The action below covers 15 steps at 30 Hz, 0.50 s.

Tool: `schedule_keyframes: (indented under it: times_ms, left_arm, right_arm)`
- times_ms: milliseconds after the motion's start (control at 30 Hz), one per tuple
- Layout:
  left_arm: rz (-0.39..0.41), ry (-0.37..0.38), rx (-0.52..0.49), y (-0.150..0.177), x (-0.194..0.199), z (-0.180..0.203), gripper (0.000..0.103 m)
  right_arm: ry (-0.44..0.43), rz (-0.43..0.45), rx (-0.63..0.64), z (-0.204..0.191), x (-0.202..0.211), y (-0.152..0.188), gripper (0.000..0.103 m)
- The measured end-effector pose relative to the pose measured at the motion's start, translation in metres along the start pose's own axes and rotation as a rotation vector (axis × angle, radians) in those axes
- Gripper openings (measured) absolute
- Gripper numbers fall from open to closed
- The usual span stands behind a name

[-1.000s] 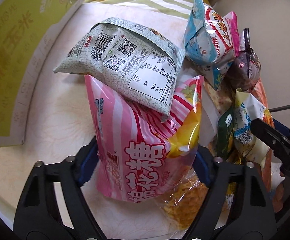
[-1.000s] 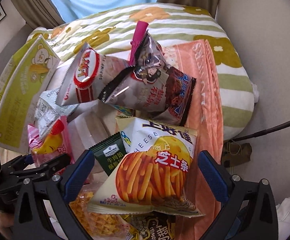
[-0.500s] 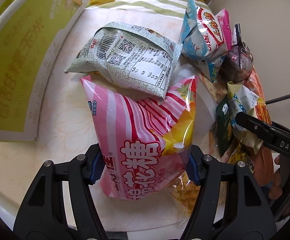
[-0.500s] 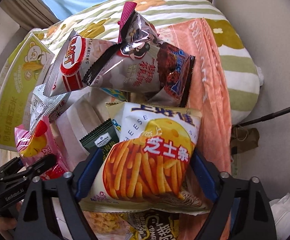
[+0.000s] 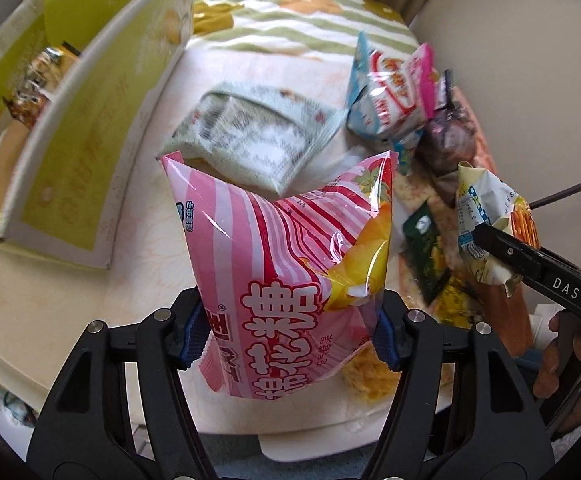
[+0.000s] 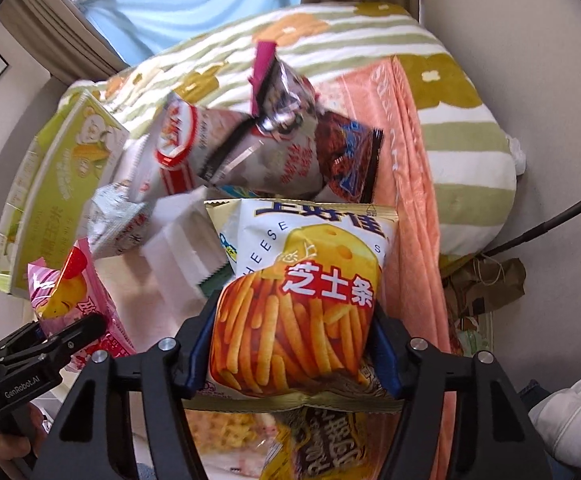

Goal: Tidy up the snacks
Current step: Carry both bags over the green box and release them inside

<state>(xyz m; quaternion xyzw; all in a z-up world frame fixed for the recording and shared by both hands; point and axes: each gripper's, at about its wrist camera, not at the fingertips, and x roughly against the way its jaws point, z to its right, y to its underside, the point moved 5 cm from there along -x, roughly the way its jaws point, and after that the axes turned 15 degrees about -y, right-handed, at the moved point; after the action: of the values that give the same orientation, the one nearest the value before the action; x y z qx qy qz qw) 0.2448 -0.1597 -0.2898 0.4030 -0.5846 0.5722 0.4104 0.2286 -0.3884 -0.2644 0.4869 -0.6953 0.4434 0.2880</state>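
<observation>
My left gripper (image 5: 290, 332) is shut on a pink striped candy bag (image 5: 286, 248) and holds it lifted above the table. My right gripper (image 6: 290, 352) is shut on a cheese sticks bag (image 6: 302, 296) and holds it raised over the snack pile. In the left wrist view the right gripper (image 5: 530, 264) shows at the right with the cheese sticks bag (image 5: 486, 220). In the right wrist view the left gripper (image 6: 50, 340) shows at the lower left with the pink bag (image 6: 78, 300).
A green and white cardboard box (image 5: 90, 128) holding snacks stands at the left. A grey-green bag (image 5: 250, 140), a shrimp chips bag (image 5: 390, 100), dark bags (image 6: 290, 152) and a yellow noodle pack (image 6: 222, 432) lie on the round table (image 5: 50, 300). A striped blanket (image 6: 450, 100) lies behind.
Both grippers closed on their bags and lifted them. The pink bag now hangs upright off the table, and the cheese sticks bag has risen from the pile.
</observation>
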Motion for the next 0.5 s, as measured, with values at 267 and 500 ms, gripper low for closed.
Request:
schedule_keyframes:
  times_ms: [267, 500]
  left_arm:
    - [0.106, 0.038, 0.038, 0.008, 0.058, -0.015, 0.063]
    - [0.237, 0.011, 0.094, -0.019, 0.116, -0.059, 0.063]
  right_arm:
    - [-0.011, 0.071, 0.085, -0.035, 0.042, 0.005, 0.061]
    - [-0.051, 0.168, 0.222, -0.089, 0.071, -0.014, 0.061]
